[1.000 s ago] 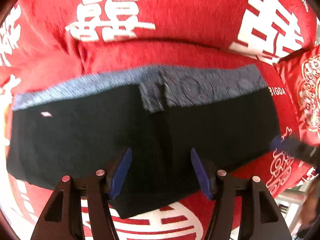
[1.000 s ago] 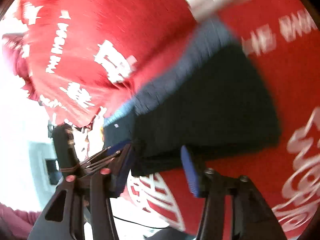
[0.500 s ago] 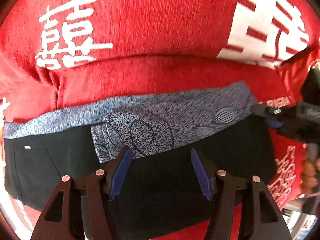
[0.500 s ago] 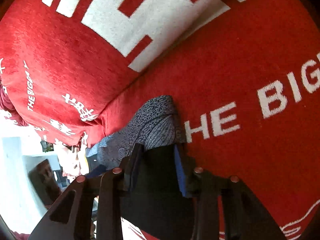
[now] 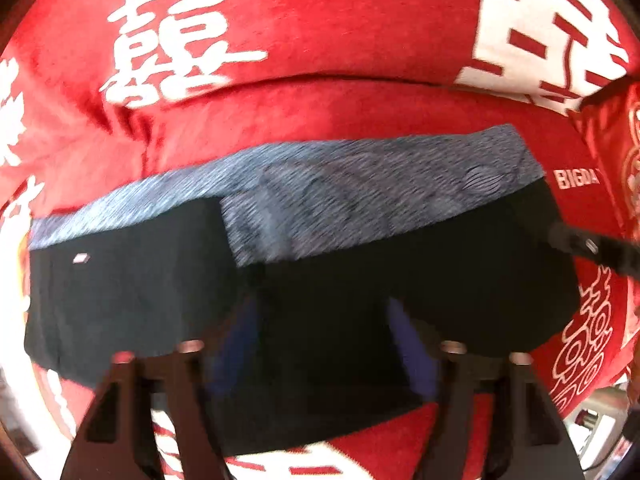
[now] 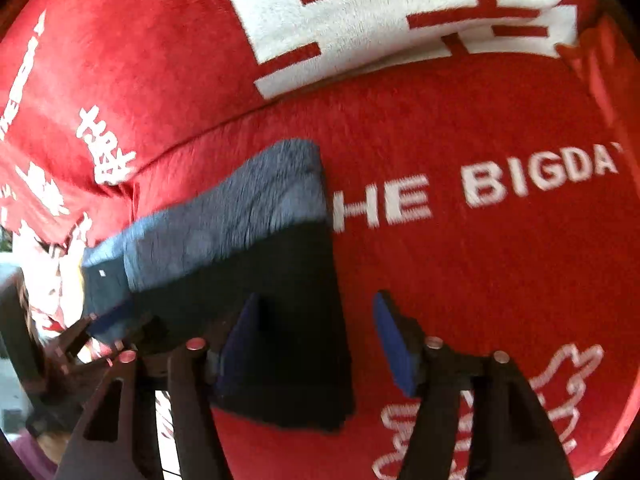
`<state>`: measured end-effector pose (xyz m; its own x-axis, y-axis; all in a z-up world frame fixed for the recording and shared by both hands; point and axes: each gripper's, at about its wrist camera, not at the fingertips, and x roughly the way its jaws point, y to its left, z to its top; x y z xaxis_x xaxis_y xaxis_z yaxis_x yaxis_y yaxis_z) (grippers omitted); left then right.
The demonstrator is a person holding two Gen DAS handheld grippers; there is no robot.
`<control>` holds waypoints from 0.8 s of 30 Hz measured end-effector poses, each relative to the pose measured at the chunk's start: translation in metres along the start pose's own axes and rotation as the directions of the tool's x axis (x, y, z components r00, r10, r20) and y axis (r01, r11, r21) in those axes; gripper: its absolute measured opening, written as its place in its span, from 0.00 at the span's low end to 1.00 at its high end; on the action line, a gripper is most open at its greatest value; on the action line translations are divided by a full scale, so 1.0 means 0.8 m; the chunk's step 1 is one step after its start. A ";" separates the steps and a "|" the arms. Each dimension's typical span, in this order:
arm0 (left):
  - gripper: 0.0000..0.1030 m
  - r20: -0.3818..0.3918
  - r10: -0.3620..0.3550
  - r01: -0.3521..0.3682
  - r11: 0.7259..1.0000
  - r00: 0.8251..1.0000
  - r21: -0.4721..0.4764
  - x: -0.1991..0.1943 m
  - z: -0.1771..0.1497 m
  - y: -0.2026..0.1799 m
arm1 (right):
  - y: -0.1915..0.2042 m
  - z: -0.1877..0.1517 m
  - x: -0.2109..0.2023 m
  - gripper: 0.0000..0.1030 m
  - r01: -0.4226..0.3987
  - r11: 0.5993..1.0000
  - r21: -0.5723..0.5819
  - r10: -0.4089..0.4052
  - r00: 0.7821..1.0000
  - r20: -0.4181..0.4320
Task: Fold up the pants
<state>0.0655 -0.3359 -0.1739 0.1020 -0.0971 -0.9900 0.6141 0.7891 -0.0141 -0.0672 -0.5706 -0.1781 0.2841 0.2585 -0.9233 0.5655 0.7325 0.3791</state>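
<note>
1. on the red cover, the black pants lie folded, grey waistband away from the cameras.
2. the left gripper and right gripper have just been opening; both stand spread over the cloth, pinching nothing.
3. risk: a pad dragging the top layer could undo the fold.
4. only the right wrist view shows the pants' side edge beside the lettering; the left shows their full width.

Red sofa cover, white characters
</note>
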 end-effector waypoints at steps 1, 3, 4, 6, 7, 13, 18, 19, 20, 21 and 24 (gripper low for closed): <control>0.79 -0.003 0.005 -0.005 1.000 1.000 -0.019 -0.003 -0.005 0.006 | 0.003 -0.008 -0.005 0.69 0.015 1.000 -0.011 -0.015 1.000 0.000; 0.79 -0.016 0.010 -0.011 0.999 1.000 -0.041 -0.007 -0.014 0.014 | 0.002 -0.025 -0.011 0.72 0.034 0.999 -0.022 -0.034 0.999 -0.001; 0.79 -0.021 0.018 -0.019 0.999 1.000 -0.050 -0.008 -0.018 0.016 | 0.003 -0.032 -0.014 0.73 0.041 0.999 -0.026 -0.041 0.999 -0.001; 0.79 -0.035 0.035 -0.037 0.997 0.999 -0.072 -0.012 -0.025 0.020 | 0.003 -0.044 -0.018 0.75 0.062 0.998 -0.021 -0.062 0.998 -0.005; 0.79 -0.040 0.040 -0.043 0.996 0.998 -0.078 -0.013 -0.027 0.019 | 0.001 -0.051 -0.019 0.75 0.060 0.998 -0.008 -0.060 0.998 -0.012; 0.79 -0.079 0.080 -0.088 0.990 0.994 -0.112 -0.019 -0.039 0.011 | 0.007 -0.073 -0.021 0.77 0.072 0.997 -0.008 -0.073 0.996 -0.058; 0.79 -0.089 0.076 -0.088 0.987 0.993 -0.135 -0.027 -0.049 0.003 | 0.007 -0.083 -0.026 0.77 0.077 0.997 -0.026 -0.079 0.994 -0.080; 0.79 -0.090 0.075 -0.087 0.987 0.993 -0.136 -0.028 -0.051 0.001 | 0.005 -0.085 -0.027 0.77 0.079 0.997 -0.022 -0.080 0.993 -0.083; 0.79 -0.090 0.074 -0.086 0.986 0.993 -0.139 -0.029 -0.055 0.001 | 0.003 -0.088 -0.027 0.77 0.082 0.996 -0.019 -0.083 0.993 -0.087; 0.79 -0.091 0.074 -0.087 0.986 0.993 -0.144 -0.030 -0.058 0.000 | 0.001 -0.089 -0.027 0.77 0.084 0.996 -0.016 -0.085 0.992 -0.091; 0.79 -0.106 0.067 -0.084 0.982 0.992 -0.167 -0.029 -0.069 0.004 | 0.000 -0.094 -0.026 0.77 0.089 0.996 -0.013 -0.090 0.991 -0.104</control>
<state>0.0221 -0.2977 -0.1585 0.0594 0.0206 -0.9980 0.4636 0.8848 0.0459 -0.1311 -0.5287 -0.1638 0.1500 0.2556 -0.9551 0.5781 0.7610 0.2944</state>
